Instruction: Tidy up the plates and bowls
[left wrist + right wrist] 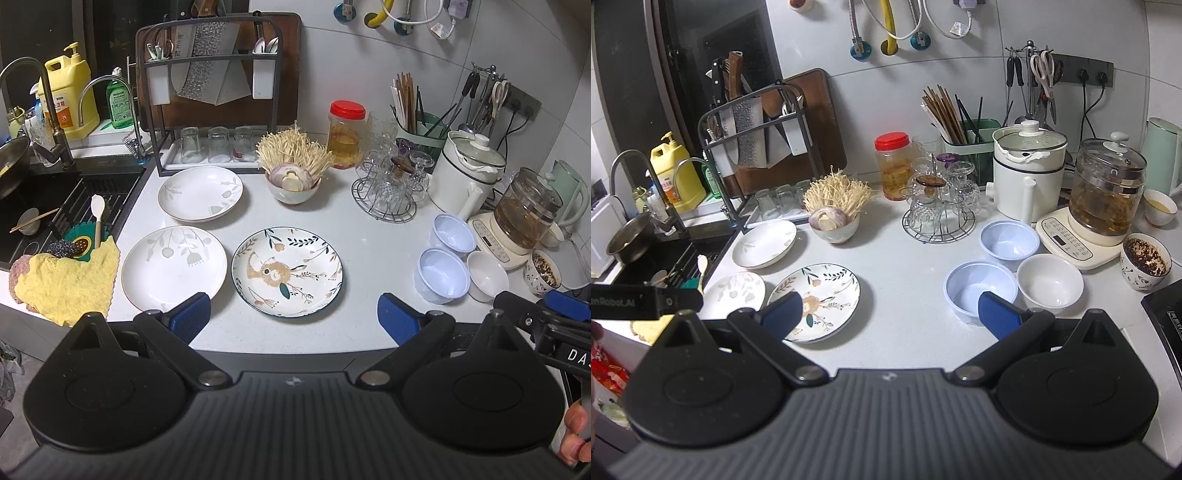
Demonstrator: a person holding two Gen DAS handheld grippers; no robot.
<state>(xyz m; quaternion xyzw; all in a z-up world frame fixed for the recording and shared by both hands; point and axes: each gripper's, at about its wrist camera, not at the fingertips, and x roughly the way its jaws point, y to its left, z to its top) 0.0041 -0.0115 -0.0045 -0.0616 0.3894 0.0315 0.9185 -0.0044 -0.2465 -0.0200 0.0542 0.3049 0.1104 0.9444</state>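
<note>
Three plates lie on the white counter: a flower-patterned plate in front, a white leaf plate to its left, and another white plate behind. Two pale blue bowls and a small white bowl stand at the right. My left gripper is open and empty, above the counter's front edge before the patterned plate. My right gripper is open and empty, between the patterned plate and the near blue bowl.
A bowl of enoki mushrooms and onion, a red-lidded jar, a wire rack of glasses, a white pot, a glass kettle and a dish rack line the back. The sink and a yellow cloth are left.
</note>
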